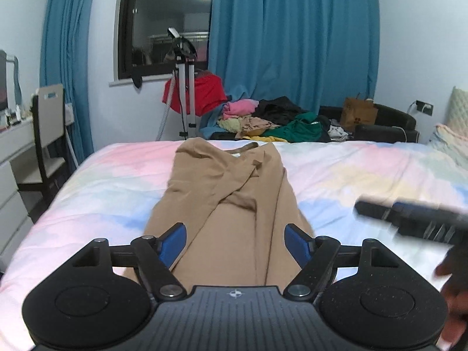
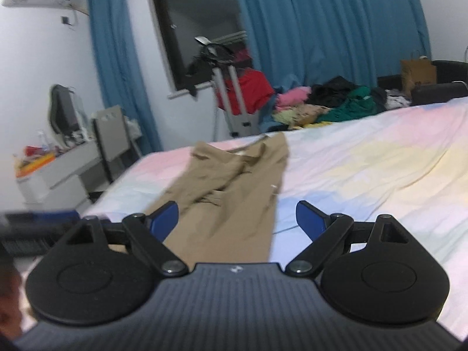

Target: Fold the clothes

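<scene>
Tan trousers point(image 1: 231, 199) lie lengthwise on the pastel bed point(image 1: 365, 175), waistband at the far end, legs running towards me. My left gripper point(image 1: 235, 244) is open and empty, its blue pads on either side of the near trouser legs, just above the cloth. The right gripper shows blurred at the right of the left wrist view point(image 1: 409, 219). In the right wrist view the trousers point(image 2: 231, 193) lie ahead and to the left. My right gripper point(image 2: 237, 222) is open and empty over their near right edge and the bed point(image 2: 365, 169).
A pile of mixed clothes point(image 1: 272, 120) lies on a black sofa beyond the bed. A garment steamer stand point(image 1: 185, 87) with a red garment stands near the window. A chair point(image 1: 48, 134) and white desk are at the left. A pillow point(image 1: 453, 134) lies far right.
</scene>
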`<state>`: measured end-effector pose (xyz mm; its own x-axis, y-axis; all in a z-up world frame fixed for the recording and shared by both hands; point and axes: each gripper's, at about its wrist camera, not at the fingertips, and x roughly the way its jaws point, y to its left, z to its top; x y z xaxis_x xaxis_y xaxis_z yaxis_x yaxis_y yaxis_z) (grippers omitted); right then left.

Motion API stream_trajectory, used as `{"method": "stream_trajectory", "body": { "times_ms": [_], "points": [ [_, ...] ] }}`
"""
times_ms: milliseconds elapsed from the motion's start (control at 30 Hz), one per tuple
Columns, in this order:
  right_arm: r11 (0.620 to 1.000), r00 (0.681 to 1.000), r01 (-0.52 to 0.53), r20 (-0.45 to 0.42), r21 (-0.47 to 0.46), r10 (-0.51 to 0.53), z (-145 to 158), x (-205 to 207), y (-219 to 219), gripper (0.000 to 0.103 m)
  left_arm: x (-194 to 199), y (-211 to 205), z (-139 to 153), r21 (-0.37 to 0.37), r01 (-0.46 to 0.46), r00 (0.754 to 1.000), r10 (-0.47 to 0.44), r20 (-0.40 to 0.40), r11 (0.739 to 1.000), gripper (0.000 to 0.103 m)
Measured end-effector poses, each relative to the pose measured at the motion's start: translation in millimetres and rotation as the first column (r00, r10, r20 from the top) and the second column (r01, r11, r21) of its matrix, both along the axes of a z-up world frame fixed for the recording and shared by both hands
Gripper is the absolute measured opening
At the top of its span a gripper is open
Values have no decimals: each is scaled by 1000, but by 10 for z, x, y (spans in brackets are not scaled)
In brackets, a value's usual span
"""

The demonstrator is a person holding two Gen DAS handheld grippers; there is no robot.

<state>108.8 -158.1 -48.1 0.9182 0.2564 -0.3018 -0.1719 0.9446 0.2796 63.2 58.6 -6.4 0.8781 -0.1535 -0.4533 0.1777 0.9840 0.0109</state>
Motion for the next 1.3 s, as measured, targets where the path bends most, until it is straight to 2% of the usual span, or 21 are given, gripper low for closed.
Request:
{"method": "stream_trajectory", "body": {
  "times_ms": [200, 300, 433, 533, 667, 767, 833, 933, 1100, 1133, 1233, 1300],
  "points": [
    [998, 999, 3, 42, -63, 0, 274, -368, 175, 89, -437, 351, -64, -47, -31, 999, 32, 9, 998, 77],
    [997, 1000, 10, 21, -81, -8, 276, -470, 237, 89, -548, 445, -58, -60, -33, 999, 34, 13, 998, 78],
    [998, 1000, 19, -20, -61, -20, 160, -592, 219, 89, -667, 534, -65, -84, -30, 999, 31, 14, 996, 82],
    [997, 999, 23, -42, -68, -26, 81, -564, 231, 89, -627, 613, -73, -110, -44, 999, 42, -19, 993, 83],
    [999, 997, 19, -68, -45, -22, 12, -477, 232, 89, -450, 902, -60, -160, -98, 991, 81, -105, 982, 86],
    [1000, 996, 10, -91, -18, -12, -41, -424, 231, 89, -257, 1268, -87, -206, -165, 974, 126, -189, 965, 88],
    [1000, 994, 0, -107, 2, 1, -69, -393, 238, 89, -214, 1565, -138, -245, -236, 959, 184, -218, 940, 88],
    [999, 992, -11, -127, 34, 15, -99, -346, 245, 89, -149, 1922, -315, -293, -331, 920, 238, -311, 897, 88],
    [997, 988, -17, -151, 75, 29, -133, -295, 232, 89, -56, 2209, -554, -383, -409, 863, 214, -458, 828, 87],
    [997, 987, -18, -158, 81, 30, -143, -289, 225, 89, -43, 2236, -597, -401, -408, 857, 192, -479, 820, 86],
    [993, 981, -11, -191, 117, 34, -186, -239, 195, 89, -44, 2233, -674, -389, -441, 825, 195, -530, 809, 82],
    [991, 978, -3, -207, 131, 31, -207, -218, 180, 89, -70, 2182, -658, -378, -433, 825, 190, -533, 818, 81]
  ]
}}
